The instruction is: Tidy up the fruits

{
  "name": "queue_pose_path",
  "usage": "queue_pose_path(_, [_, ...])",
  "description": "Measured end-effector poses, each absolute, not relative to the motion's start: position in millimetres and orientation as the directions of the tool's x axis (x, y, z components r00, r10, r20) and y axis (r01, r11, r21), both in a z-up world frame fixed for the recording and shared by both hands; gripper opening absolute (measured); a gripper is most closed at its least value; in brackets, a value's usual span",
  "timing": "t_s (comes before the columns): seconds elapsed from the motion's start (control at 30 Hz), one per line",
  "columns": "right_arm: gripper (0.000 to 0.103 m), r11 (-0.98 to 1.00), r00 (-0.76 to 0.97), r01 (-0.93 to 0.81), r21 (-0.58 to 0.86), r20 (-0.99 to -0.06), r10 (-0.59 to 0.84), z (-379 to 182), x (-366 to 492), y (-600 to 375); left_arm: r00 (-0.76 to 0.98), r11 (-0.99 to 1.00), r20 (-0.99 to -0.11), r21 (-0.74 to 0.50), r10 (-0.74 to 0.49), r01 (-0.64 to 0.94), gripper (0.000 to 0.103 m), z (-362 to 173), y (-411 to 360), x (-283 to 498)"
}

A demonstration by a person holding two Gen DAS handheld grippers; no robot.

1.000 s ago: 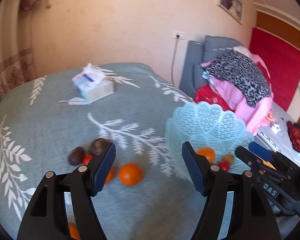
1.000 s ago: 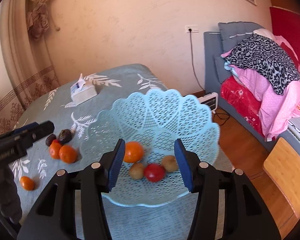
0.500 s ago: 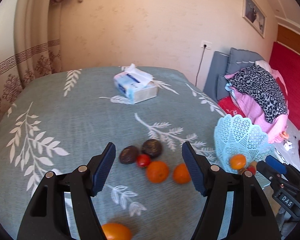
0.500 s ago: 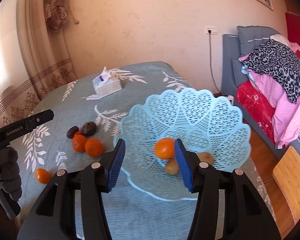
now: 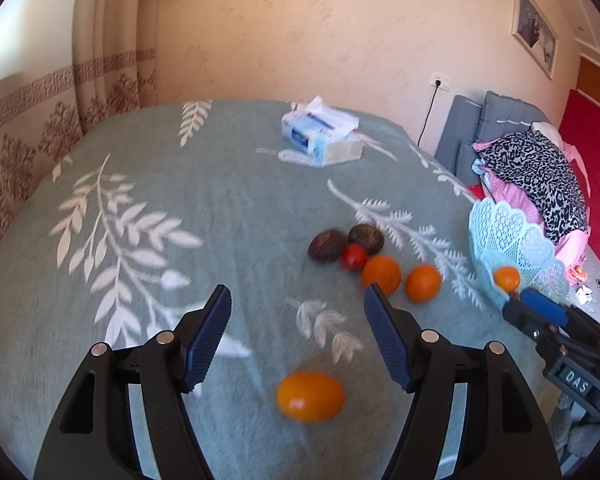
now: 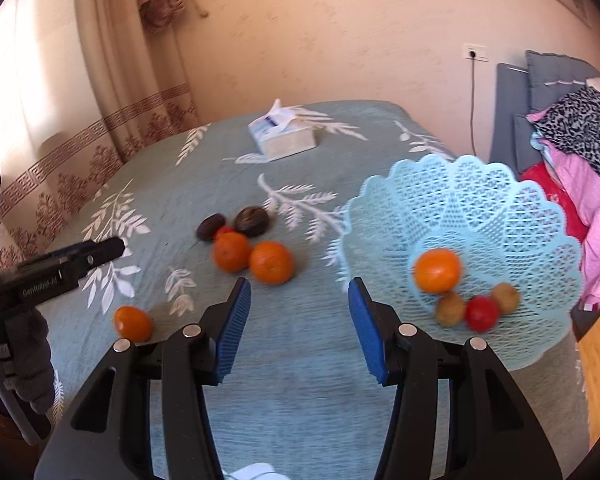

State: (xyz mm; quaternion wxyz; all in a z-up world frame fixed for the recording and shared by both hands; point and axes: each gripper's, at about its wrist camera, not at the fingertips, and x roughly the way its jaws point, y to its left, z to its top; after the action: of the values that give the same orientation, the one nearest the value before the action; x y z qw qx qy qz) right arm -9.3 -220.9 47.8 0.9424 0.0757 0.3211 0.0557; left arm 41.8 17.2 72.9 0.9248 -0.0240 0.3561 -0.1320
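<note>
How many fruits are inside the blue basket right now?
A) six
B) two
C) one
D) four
D: in the right wrist view the blue basket holds an orange, a red fruit and two small brown fruits, four in all.

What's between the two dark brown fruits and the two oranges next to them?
A small red fruit sits there, touching the dark fruits and the nearer orange. The left wrist view shows it best.

Basket partly behind hand-held gripper
</note>
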Motion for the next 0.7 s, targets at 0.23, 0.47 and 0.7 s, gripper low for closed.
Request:
queue_pose_path(0.23, [0.052,0.981,0.762,-0.097,0.167,-0.621,0.181,40.2,-4.6,-196.6,0.658,0.960,-0.702,-0.155,-0.274,0.234,0.069,45.9,24.7,25.5])
queue_pose_path(0.47, [0.052,0.981,0.735,-0.098,0.165,-0.653,0.183,31.6,0.8,-184.1,0.617,0.953,-0.731,-0.166,-0.291,0.253,0.071,24.6,23.3,21.7])
queue_pose_path(0.7, [0.052,0.982,0.717,-0.099,0.163,-0.673,0.184,24.9,4.9,-178.2,0.604,0.945,-0.732,-0.184,-0.315,0.270,0.070,22.5,22.8,21.8])
